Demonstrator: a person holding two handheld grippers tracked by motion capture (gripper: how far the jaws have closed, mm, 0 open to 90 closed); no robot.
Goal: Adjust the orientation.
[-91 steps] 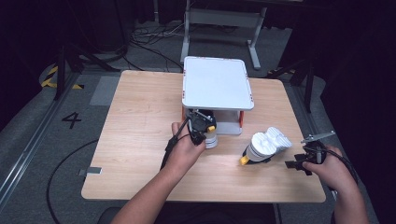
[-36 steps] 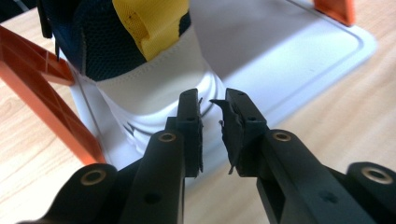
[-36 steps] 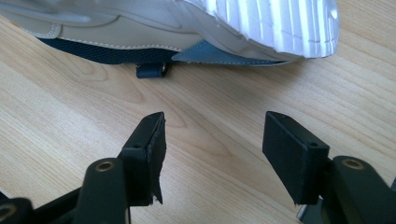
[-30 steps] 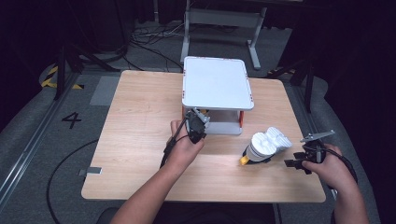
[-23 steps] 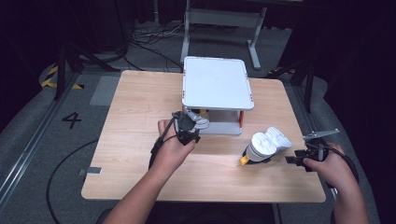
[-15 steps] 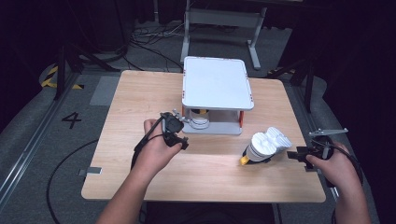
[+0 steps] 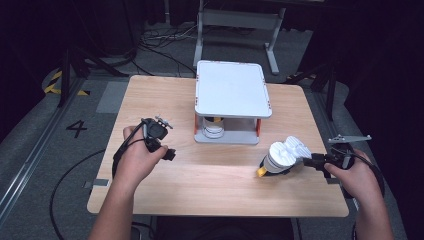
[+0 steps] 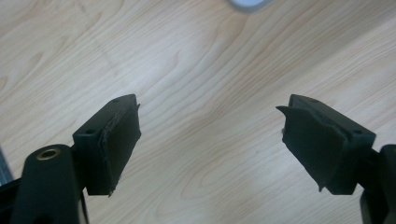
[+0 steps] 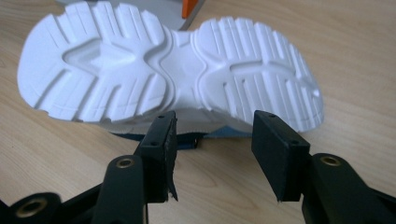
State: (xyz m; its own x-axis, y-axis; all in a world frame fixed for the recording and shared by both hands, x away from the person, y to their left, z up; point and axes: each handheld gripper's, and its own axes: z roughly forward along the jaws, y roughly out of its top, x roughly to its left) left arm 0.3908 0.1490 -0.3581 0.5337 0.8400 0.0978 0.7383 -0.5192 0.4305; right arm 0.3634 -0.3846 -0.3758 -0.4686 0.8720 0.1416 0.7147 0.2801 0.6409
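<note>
Centrally on the desk [image 7: 165, 92] stands a white two-tier rack [image 7: 231, 90] with orange posts; a white-and-black shoe [image 7: 213, 129] sits on its lower shelf. A second shoe [image 7: 283, 156] lies on its side just right-front of the rack, white tread sole facing the right claw [image 9: 212, 140]. That claw is partly open, its jaws close to the sole's edge, gripping nothing. Left-front of the rack, the left claw [image 8: 210, 140] is wide open above bare wood.

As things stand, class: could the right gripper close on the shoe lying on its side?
Probably yes. The right gripper is open right at the shoe, sole facing it, with nothing between them.
</note>
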